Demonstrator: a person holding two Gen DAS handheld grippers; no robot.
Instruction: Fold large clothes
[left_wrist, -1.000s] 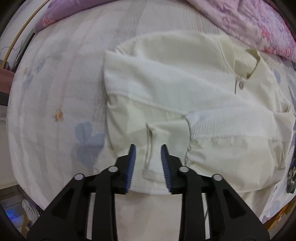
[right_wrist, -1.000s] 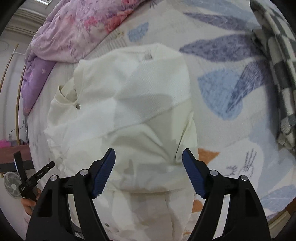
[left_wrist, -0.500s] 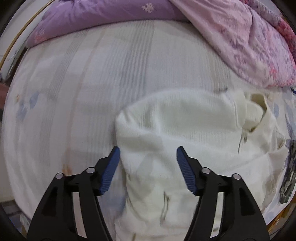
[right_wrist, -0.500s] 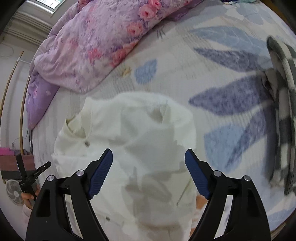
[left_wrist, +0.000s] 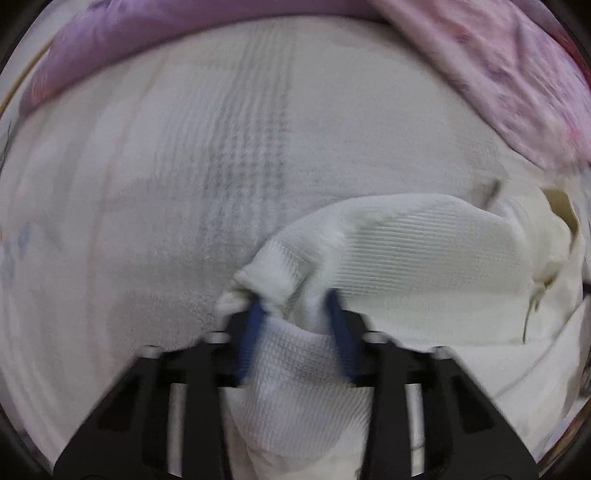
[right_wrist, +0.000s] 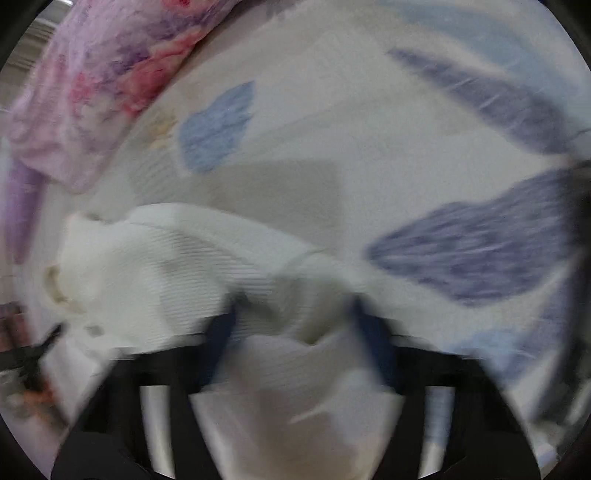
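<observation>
One cream sweater (left_wrist: 399, 254), a waffle-and-rib knit with a soft, lumpy bunched shape, lies on the bed near its lower edge in both views, and there are two pairs of black tongs with blue pads, one per view. In the left wrist view the left tongs (left_wrist: 293, 314) are closing with a thick gathered fold of the knit between the pads, which press into it on both sides; the bedsheet (left_wrist: 184, 184) here is pale with faint grey woven stripes, and a plain lilac pillow (left_wrist: 110, 48) and a pink floral quilt (left_wrist: 517, 74) lie along the top. The right wrist view, heavily blurred, shows what the other does not: the sheet's (right_wrist: 332, 129) large blue and purple leaf print. There the right tongs (right_wrist: 295, 317) are closing too, with a crumpled fold of the sweater (right_wrist: 147, 273) between the pads, though the blur hides whether they press on it. The same floral quilt (right_wrist: 110, 74) sits at the upper left.
</observation>
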